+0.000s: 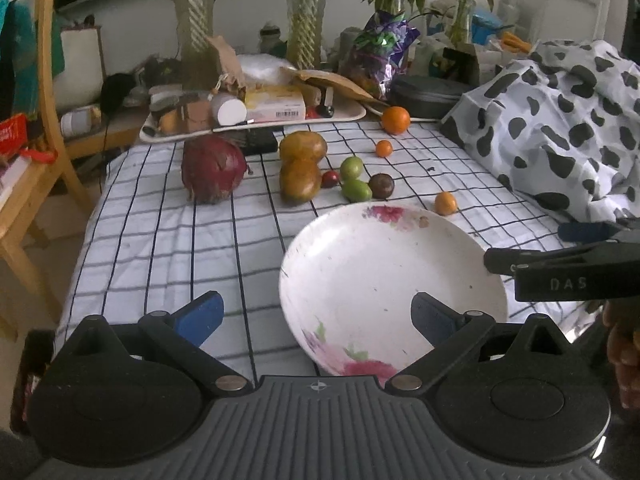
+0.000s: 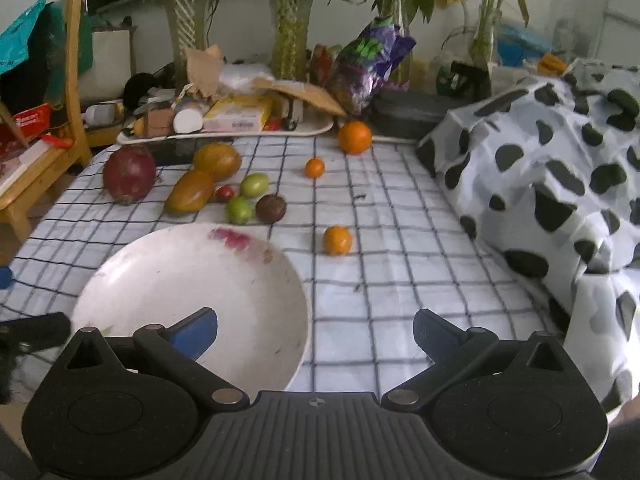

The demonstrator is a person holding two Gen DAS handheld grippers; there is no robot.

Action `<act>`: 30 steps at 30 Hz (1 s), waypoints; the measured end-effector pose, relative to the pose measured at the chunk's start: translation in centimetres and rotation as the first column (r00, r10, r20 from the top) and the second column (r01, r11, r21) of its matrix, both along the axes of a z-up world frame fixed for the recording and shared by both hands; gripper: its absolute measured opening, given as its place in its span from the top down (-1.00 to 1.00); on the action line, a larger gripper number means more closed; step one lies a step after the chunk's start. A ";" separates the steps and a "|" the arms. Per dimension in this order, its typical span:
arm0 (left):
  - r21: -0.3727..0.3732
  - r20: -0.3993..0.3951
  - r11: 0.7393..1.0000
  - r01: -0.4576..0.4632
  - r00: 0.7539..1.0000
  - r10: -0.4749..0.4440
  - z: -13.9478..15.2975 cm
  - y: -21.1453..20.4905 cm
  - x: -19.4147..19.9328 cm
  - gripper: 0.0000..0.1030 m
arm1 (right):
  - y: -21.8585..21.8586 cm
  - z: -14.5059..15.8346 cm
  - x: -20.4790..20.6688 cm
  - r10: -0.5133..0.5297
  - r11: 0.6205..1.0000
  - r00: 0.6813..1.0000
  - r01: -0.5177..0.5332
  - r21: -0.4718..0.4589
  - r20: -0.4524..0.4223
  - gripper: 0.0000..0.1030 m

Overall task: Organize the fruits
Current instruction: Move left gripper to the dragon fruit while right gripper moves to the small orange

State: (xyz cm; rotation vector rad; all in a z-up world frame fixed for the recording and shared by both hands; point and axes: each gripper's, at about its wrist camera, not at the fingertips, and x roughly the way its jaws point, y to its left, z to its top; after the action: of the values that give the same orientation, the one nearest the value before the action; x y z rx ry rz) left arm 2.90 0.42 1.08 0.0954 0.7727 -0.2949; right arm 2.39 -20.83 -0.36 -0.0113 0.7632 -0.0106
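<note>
A white flowered bowl (image 1: 384,280) (image 2: 192,292) stands empty on the checked cloth. Beyond it lie a dark red dragon fruit (image 1: 213,169) (image 2: 129,174), two mangoes (image 1: 301,164) (image 2: 202,180), a small red fruit (image 1: 330,178) (image 2: 225,193), two green fruits (image 1: 353,178) (image 2: 246,198), a dark passion fruit (image 1: 381,186) (image 2: 271,208), a big orange (image 1: 395,120) (image 2: 354,137) and two small oranges (image 1: 445,203) (image 2: 337,240). My left gripper (image 1: 318,314) is open, its right finger over the bowl's near side. My right gripper (image 2: 316,330) is open over the bowl's right rim and bare cloth; in the left wrist view its black finger (image 1: 532,258) shows at the right edge.
A cluttered tray (image 1: 256,120) (image 2: 224,130), a dark phone (image 1: 258,141), vases with plants and a purple bag (image 2: 372,64) line the table's back. A spotted blanket (image 1: 560,128) (image 2: 552,184) rises at the right. A wooden chair (image 1: 28,152) stands left of the table.
</note>
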 end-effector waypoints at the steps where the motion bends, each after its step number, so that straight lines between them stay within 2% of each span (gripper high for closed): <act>1: 0.003 0.001 1.000 0.003 1.000 -0.003 0.0 0.0 0.3 -0.97 | -0.1 -0.1 0.4 0.006 1.000 1.000 -0.006 -0.014 0.003 -1.00; 7: 0.044 0.003 0.999 0.002 1.000 -0.002 -0.1 0.3 2.5 -0.97 | -0.9 -0.7 2.4 0.038 0.998 0.999 -0.037 -0.059 0.014 -1.00; 10: 0.059 0.002 0.998 -0.013 1.000 0.013 0.0 0.9 3.9 -0.97 | -1.6 -1.0 3.7 0.038 0.998 0.999 -0.038 -0.045 -0.002 -1.00; 21: -0.001 -0.062 0.999 -0.045 0.997 0.045 -0.2 3.6 9.7 -0.98 | -3.7 -1.9 7.9 0.040 0.997 0.997 -0.036 0.070 -0.060 -1.00; 25: -0.028 -0.091 0.998 -0.060 0.994 0.057 -0.5 4.3 11.7 -0.98 | -4.0 -2.2 9.3 0.042 0.996 0.996 -0.036 0.076 -0.076 -1.00; 30: -0.030 -0.082 0.998 -0.058 0.995 0.055 -0.8 4.7 13.8 -0.97 | -4.2 -2.1 10.7 0.039 0.996 0.998 -0.035 0.077 -0.054 -1.00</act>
State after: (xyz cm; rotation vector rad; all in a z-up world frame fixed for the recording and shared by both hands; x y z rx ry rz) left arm 16.72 5.17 0.32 0.0311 0.8493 -0.2586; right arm 13.04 -25.06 -2.45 0.0466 0.8182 0.0540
